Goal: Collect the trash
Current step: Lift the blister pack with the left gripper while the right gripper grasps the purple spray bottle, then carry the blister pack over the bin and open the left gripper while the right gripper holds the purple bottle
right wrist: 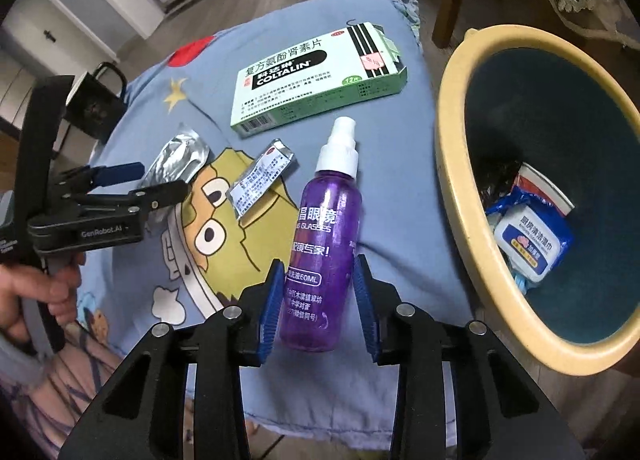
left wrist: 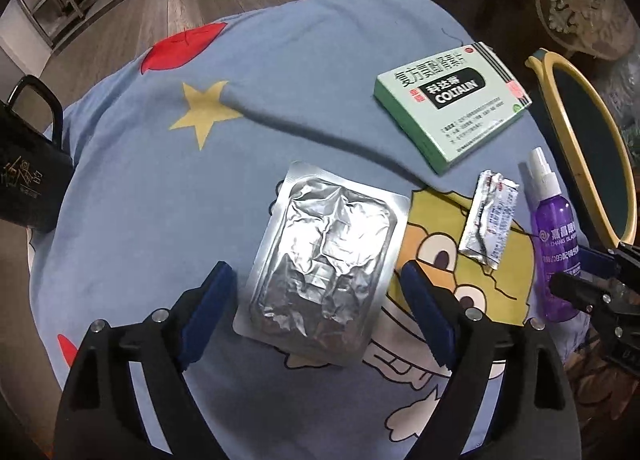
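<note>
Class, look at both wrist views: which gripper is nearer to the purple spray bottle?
Right. The right gripper straddles the purple spray bottle, one pad on each side. The left gripper sits further off, jaws wide around the silver foil blister pack.

The right gripper [right wrist: 316,300] is being held over a purple spray bottle [right wrist: 320,244], which is lying on a blue cartoon cloth [right wrist: 380,148] between the blue pads; whether the pads are pressing on it cannot be told. Beyond the bottle, a green medicine box [right wrist: 316,76] and a small foil sachet [right wrist: 260,180] are lying. At the left, the left gripper [right wrist: 160,184] is being held by a hand [right wrist: 44,292] near a silver foil pack [right wrist: 176,160]. At the right, a wet-wipes packet [right wrist: 532,240] is being kept in a yellow-rimmed bin [right wrist: 452,164].
</note>
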`<state>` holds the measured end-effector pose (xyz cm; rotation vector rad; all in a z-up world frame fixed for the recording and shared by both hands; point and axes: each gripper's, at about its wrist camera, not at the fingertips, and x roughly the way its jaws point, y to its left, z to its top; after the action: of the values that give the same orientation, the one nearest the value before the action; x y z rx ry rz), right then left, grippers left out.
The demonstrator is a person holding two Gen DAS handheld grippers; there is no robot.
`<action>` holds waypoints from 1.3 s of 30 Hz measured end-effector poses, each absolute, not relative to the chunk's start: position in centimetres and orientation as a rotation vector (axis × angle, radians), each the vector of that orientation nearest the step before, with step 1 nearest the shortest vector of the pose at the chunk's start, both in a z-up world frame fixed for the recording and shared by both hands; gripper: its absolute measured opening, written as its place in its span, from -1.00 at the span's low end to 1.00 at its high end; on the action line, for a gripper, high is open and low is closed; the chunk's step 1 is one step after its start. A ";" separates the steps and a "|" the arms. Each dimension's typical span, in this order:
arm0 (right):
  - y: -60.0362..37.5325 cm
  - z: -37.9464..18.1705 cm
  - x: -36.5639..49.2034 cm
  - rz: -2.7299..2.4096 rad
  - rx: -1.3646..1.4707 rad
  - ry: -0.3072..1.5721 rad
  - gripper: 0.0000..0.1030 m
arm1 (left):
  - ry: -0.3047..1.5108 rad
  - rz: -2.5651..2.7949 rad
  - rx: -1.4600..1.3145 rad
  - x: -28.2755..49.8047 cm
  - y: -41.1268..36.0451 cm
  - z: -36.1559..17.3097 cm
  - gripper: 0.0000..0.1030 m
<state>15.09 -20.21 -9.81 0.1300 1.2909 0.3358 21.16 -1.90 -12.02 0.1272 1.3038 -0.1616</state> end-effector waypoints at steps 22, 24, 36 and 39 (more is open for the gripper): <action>-20.5 -9.8 15.5 0.336 0.163 1.243 -0.35 | 1.310 -0.206 0.150 20.9 -2.7 -11.4 0.32; -20.7 -9.1 15.3 0.347 0.168 1.223 -0.35 | 1.291 -0.212 0.107 20.7 -1.5 -10.8 0.32; -23.6 -2.8 14.2 0.377 0.214 1.099 -0.35 | 1.146 -0.314 -0.036 19.6 -1.9 -4.7 0.31; -24.8 -1.7 13.9 0.366 0.233 1.074 -0.35 | 1.119 -0.349 -0.059 19.6 -2.8 -3.9 0.31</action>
<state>13.90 -24.83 -1.67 0.2326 1.0737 0.3665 19.61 -2.77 -3.87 -0.0585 1.1185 -0.3486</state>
